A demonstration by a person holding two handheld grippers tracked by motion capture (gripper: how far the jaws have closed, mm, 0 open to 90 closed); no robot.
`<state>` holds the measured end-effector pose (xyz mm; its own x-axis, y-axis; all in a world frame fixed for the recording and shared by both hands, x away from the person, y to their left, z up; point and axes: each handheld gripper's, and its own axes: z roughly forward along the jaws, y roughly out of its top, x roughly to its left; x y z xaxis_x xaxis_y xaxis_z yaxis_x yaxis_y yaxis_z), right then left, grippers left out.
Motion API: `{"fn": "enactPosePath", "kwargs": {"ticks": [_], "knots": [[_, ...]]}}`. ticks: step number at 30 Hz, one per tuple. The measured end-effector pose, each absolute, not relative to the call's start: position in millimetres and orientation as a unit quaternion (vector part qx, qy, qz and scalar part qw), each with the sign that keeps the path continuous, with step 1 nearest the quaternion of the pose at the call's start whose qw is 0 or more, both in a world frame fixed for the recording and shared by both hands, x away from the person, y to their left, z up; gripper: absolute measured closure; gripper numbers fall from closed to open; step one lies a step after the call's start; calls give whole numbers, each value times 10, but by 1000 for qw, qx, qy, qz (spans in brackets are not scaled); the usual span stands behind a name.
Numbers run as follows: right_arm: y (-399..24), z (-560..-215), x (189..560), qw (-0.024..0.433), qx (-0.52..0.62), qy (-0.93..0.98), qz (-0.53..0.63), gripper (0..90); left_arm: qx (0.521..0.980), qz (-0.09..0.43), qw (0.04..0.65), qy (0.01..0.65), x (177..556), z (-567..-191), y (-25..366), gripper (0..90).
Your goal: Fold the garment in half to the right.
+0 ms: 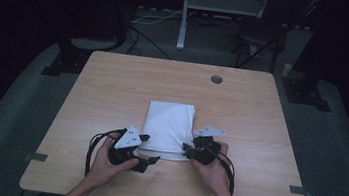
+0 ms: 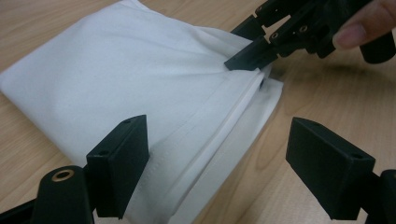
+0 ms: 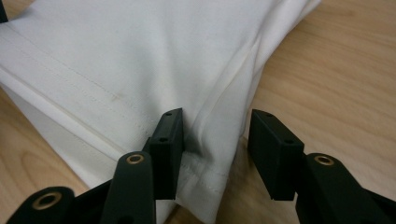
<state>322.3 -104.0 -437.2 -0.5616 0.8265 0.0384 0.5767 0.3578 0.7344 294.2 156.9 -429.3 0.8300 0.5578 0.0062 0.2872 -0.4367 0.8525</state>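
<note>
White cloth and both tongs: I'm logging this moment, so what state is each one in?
white cloth: folded into a rectangle, lying flat on the table.
left tongs: open, jaws standing wide over the cloth's near edge, not gripping.
right tongs: partly open, astride the cloth's corner hem, one jaw resting on the fabric, the other clear of it; not clamped.

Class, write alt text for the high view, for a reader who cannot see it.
A folded white cloth lies on a wooden table, and a person's two hands hold black grippers at its near corners: the left gripper and the right gripper. The floor beyond is dark.
</note>
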Motion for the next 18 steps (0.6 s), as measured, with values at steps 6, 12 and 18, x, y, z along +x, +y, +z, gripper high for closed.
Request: {"fn": "enactPosePath", "kwargs": {"ticks": [6, 12, 18], "knots": [[-1058, -4255, 3144, 181, 436, 795, 382, 518, 844, 123, 457, 253, 2949, -4353, 1600, 213], [-989, -4276, 2988, 192, 406, 813, 371, 514, 855, 114, 440, 251, 2950, -4399, 1580, 212], [-951, -4313, 2973, 177, 395, 824, 367, 508, 855, 106, 438, 256, 2948, -4392, 1605, 212]]}}
